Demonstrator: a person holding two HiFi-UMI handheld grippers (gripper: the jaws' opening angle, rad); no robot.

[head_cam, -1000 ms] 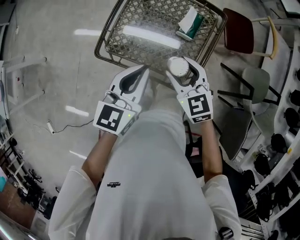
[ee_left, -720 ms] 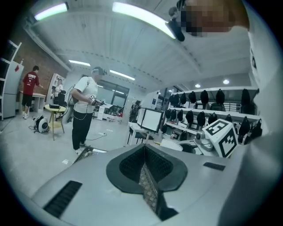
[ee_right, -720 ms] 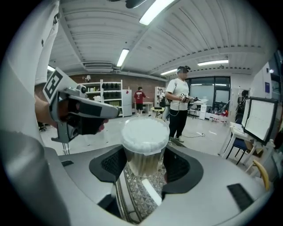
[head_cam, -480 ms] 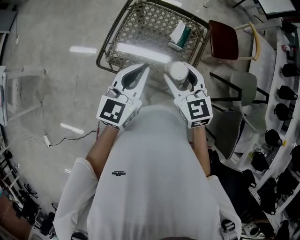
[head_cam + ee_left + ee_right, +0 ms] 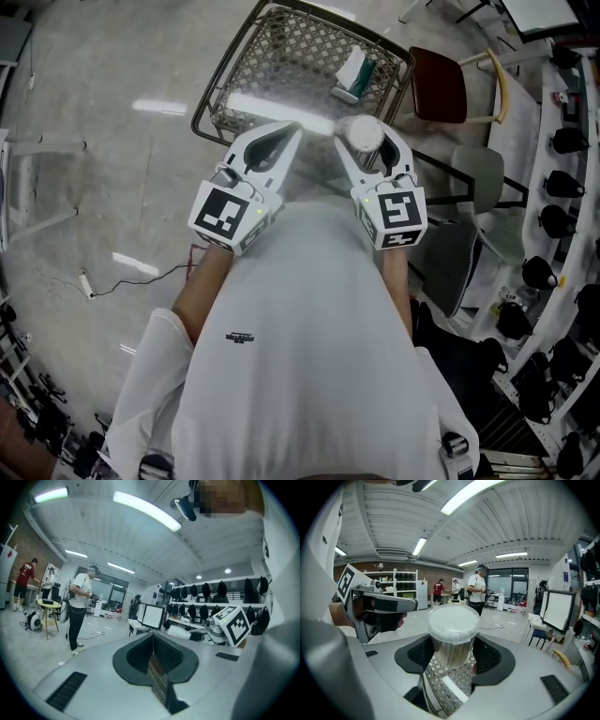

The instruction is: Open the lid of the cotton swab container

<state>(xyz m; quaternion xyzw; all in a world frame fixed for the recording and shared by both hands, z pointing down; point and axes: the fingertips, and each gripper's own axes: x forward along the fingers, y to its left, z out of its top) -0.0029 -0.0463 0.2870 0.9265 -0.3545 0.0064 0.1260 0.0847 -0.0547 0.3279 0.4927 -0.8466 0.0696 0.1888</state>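
A clear round cotton swab container (image 5: 453, 634) with a white top sits between the dark pads of my right gripper (image 5: 454, 656), which is shut on it. In the head view the container (image 5: 363, 133) shows as a white disc at the tip of that gripper (image 5: 367, 142), held up in front of my chest. My left gripper (image 5: 281, 141) is beside it on the left, jaws pressed together with nothing between them. In the left gripper view its pads (image 5: 161, 660) meet along one line (image 5: 153, 645).
A wire mesh basket (image 5: 281, 56) stands on the floor ahead, with a white and green pack (image 5: 356, 73) in its far right corner. Chairs (image 5: 441, 84) and a rack with dark gear (image 5: 562, 169) are to the right. Several people stand far off in the room (image 5: 477, 592).
Both grippers have drifted slightly up and right in the head view, the container still in the right one. The view itself has shifted, so the basket sits a little differently.
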